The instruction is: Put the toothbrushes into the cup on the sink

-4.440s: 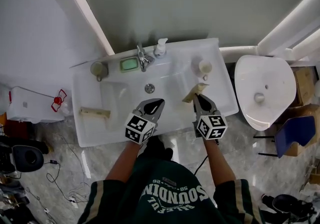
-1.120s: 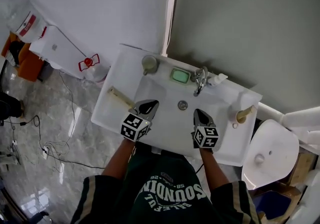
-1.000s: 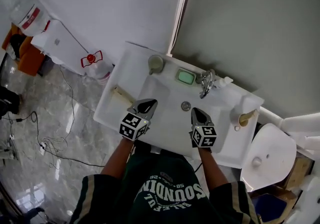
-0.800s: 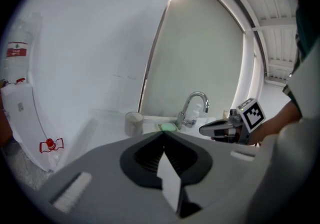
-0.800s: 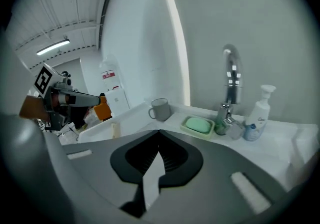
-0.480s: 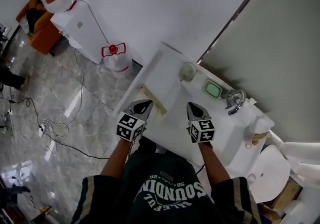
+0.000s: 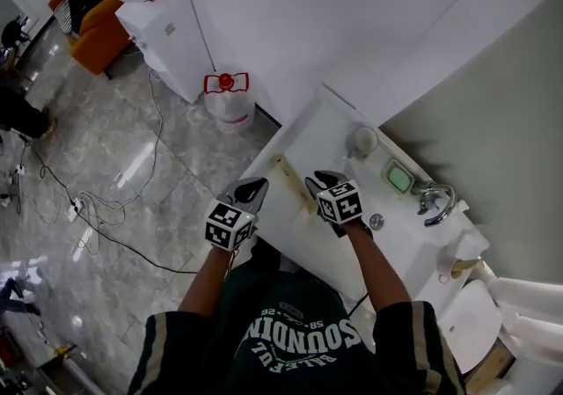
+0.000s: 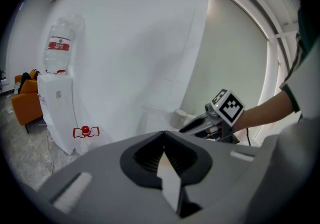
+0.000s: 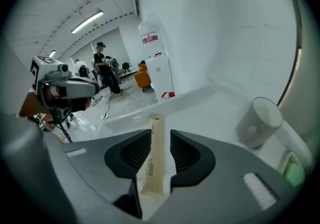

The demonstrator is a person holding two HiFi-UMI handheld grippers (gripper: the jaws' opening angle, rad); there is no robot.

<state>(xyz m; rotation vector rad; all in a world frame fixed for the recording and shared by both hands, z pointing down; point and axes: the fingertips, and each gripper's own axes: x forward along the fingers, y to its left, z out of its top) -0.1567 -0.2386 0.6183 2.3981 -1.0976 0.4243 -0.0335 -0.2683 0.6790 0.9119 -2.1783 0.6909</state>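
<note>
While one toothbrush (image 7: 464,266) is apparently sitting in the cup (image 7: 447,252), right gripper (image 9: 160,133) is opening astride the boxed toothbrush (image 9: 154,160); left gripper (image 8: 164,135) is idling, jaws together.

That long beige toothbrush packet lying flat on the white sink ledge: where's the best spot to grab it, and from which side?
Mid-length, across its narrow width, coming from above: the long beige toothbrush packet lies flat on the white sink ledge, long edges free. The right gripper, its jaws opening, straddles it.
</note>
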